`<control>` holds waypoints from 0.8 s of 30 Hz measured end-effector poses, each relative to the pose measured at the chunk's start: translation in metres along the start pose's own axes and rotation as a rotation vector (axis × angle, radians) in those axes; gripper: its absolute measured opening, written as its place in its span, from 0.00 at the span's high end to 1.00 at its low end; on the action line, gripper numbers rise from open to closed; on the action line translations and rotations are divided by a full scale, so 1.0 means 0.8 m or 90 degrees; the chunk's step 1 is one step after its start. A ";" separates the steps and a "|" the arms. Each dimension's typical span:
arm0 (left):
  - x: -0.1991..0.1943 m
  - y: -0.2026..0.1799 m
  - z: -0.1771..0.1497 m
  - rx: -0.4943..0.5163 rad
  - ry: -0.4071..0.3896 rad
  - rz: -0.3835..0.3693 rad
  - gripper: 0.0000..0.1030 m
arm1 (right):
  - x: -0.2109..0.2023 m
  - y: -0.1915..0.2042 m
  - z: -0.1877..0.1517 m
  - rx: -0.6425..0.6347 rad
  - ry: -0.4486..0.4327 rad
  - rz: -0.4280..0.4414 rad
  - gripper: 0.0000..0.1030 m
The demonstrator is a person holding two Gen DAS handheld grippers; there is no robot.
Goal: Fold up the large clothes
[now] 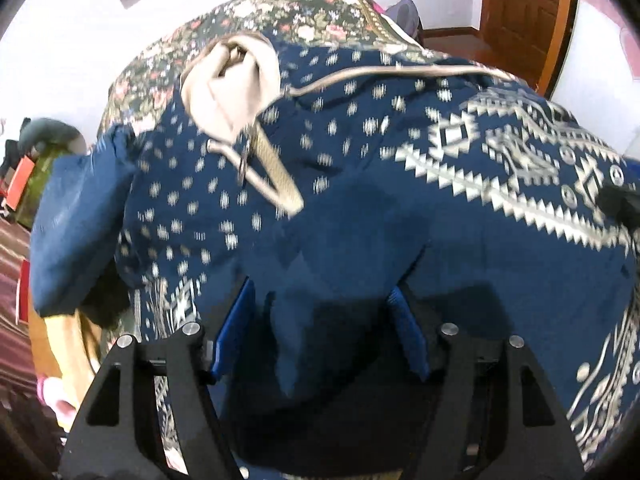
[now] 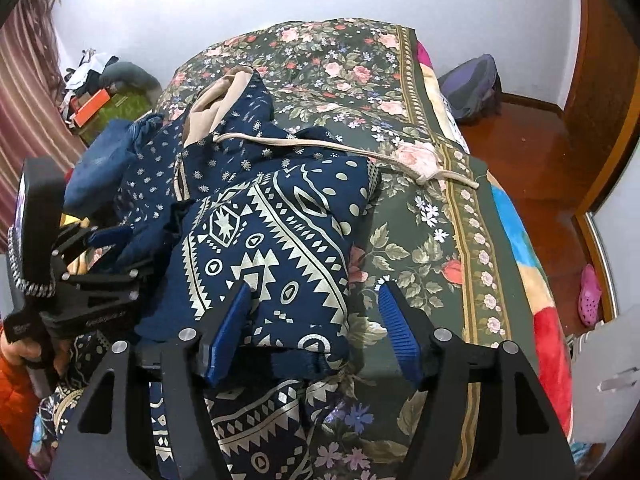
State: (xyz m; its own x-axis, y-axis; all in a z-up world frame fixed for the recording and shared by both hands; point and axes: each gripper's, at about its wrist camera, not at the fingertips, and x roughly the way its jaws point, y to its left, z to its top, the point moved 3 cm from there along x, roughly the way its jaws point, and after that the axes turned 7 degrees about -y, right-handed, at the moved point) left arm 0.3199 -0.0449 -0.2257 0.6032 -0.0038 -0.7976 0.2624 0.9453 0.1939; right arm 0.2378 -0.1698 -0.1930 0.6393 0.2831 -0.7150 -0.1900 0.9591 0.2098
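Note:
A large navy hooded garment with a cream geometric print (image 2: 264, 236) lies bunched on the bed, its beige-lined hood (image 2: 216, 100) at the far end and a beige drawstring (image 2: 320, 146) trailing right. In the left wrist view the garment (image 1: 400, 184) fills the frame. My left gripper (image 1: 320, 328) has its blue pads wide apart with plain navy cloth draped between them; it also shows in the right wrist view (image 2: 104, 256) at the left. My right gripper (image 2: 316, 328) is open, its left pad on the printed fold, its right pad over the bedspread.
The bed has a dark green floral bedspread (image 2: 420, 240) with a colourful blanket edge (image 2: 540, 300) on the right. A purple bag (image 2: 472, 84) and a pink shoe (image 2: 590, 292) sit on the wooden floor. Clutter (image 2: 96, 96) stands by the curtain at left.

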 end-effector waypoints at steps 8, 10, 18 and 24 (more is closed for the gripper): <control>-0.020 0.031 0.019 -0.067 -0.072 -0.056 0.82 | -0.008 0.004 0.010 0.001 -0.013 0.008 0.39; -0.043 0.057 0.022 -0.108 -0.114 -0.062 0.84 | -0.009 0.006 0.020 0.006 -0.017 0.023 0.39; -0.128 0.176 0.012 -0.223 -0.226 -0.001 0.87 | -0.012 0.031 0.049 -0.042 -0.045 0.005 0.40; -0.137 0.226 -0.030 -0.263 -0.231 0.046 0.87 | 0.002 0.050 0.040 -0.069 -0.018 0.004 0.40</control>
State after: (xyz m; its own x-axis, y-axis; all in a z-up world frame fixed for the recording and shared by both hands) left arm 0.2830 0.1346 -0.1170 0.8490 0.0224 -0.5279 -0.0621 0.9964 -0.0576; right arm 0.2551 -0.1306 -0.1648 0.6587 0.2900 -0.6942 -0.2723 0.9521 0.1394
